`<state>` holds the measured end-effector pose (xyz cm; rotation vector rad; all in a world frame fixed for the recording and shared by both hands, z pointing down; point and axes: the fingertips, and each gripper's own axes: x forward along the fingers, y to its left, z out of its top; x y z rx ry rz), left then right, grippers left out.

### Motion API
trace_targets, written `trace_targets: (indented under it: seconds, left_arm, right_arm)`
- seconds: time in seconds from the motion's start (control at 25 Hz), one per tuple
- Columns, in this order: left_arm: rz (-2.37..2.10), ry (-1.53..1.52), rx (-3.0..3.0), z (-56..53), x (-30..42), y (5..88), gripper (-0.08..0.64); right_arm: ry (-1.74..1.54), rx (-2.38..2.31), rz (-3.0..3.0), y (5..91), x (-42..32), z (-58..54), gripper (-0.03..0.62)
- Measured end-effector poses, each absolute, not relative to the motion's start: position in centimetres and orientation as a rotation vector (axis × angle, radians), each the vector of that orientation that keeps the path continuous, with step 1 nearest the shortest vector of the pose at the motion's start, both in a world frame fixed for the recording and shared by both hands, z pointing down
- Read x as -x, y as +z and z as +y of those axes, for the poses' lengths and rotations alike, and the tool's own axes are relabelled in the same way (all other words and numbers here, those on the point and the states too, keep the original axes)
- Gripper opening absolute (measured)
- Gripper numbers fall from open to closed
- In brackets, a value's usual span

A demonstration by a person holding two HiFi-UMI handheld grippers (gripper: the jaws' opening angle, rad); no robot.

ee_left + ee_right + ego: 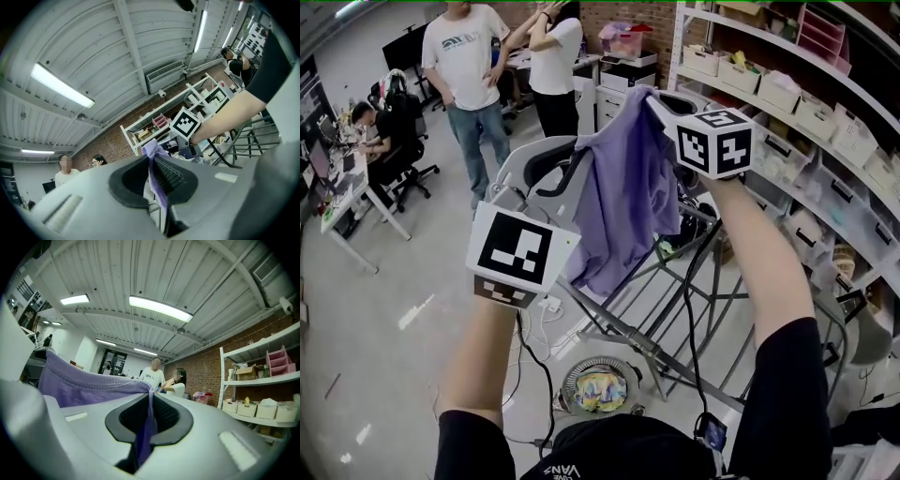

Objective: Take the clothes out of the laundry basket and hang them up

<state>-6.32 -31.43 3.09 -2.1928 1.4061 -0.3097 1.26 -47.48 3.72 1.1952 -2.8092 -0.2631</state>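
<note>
Garment (86,386) pinch: gripper views only.

From my end I see a standing person in a white printed T-shirt and blue jeans (469,66), just beside a second person in a white top and dark trousers (553,70). Off to the left a person in black (375,127) sits on a black office chair at a cluttered white desk (352,187). Tall white metal shelving (678,52) lined with pale storage bins runs down the right, against a red brick wall (206,366). A round metal-rimmed disc with a colourful centre (600,386) lies on the grey floor (384,356), a black cable (548,384) near it. Long fluorescent tube lights (160,309) sit under the white ribbed ceiling.
</note>
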Motion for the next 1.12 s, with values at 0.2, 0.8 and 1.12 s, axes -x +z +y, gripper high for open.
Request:
trace_targets:
  seconds: [0.2,0.8,1.12]
  left_arm:
    - [1.456,-0.273,2.137,-31.0,8.0,1.3,0.031]
    - [1.395,-0.331,2.277,-31.0,5.6,7.6,0.031]
    - [1.250,-0.371,2.465,-31.2,-2.2,13.9,0.031]
  right_arm:
    - [-0.256,-1.112,-2.887,2.8,1.1,-47.5,0.026]
    - [-0.068,-1.092,-2.852,10.8,-2.0,-47.4,0.026]
    - [0.085,-1.223,-2.758,16.6,-11.5,-46.9,0.026]
